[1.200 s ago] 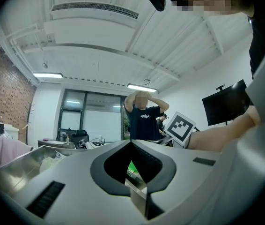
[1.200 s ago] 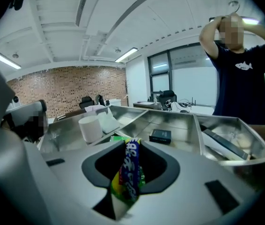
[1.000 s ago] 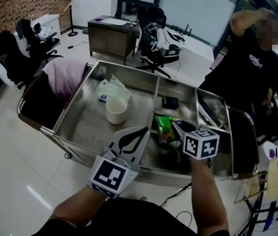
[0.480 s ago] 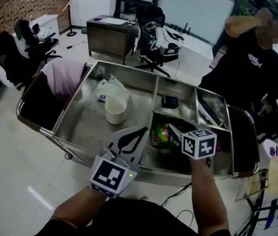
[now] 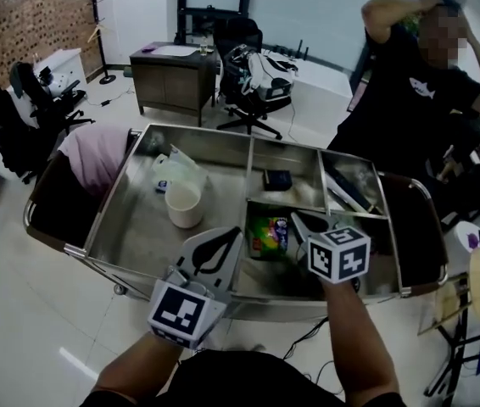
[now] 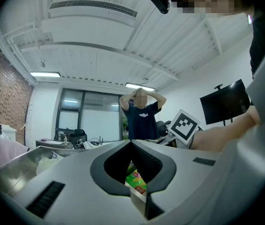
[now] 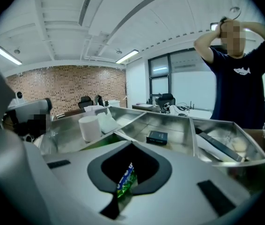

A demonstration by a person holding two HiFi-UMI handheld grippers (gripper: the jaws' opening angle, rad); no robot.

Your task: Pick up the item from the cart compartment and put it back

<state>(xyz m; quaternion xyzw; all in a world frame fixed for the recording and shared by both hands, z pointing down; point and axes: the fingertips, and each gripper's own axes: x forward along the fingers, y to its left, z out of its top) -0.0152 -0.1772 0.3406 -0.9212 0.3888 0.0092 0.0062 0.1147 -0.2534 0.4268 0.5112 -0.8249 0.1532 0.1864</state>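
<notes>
A green snack bag (image 5: 269, 234) is in the cart's (image 5: 121, 195) front middle compartment, its right edge at the tips of my right gripper (image 5: 298, 224). In the right gripper view the jaws of the right gripper (image 7: 132, 143) are closed, with a strip of the green bag (image 7: 125, 181) pinched in the slit between them. My left gripper (image 5: 228, 237) hovers over the cart's front rim, just left of the bag, holding nothing. Its jaws meet at the tip in the left gripper view (image 6: 131, 142), and the bag (image 6: 136, 182) shows beyond them.
A white cup (image 5: 184, 203) and a clear plastic bag (image 5: 176, 168) are in the large left compartment. A dark box (image 5: 276, 179) lies in the rear middle one, and long dark items (image 5: 348, 192) in the right one. Pink cloth (image 5: 96, 155) hangs at the cart's left end. A person (image 5: 418, 91) stands behind the cart.
The snack bag and the right gripper have shifted a little left in the compartment, the bag now standing more on edge. The left gripper has hardly moved. The person behind raised both arms.
</notes>
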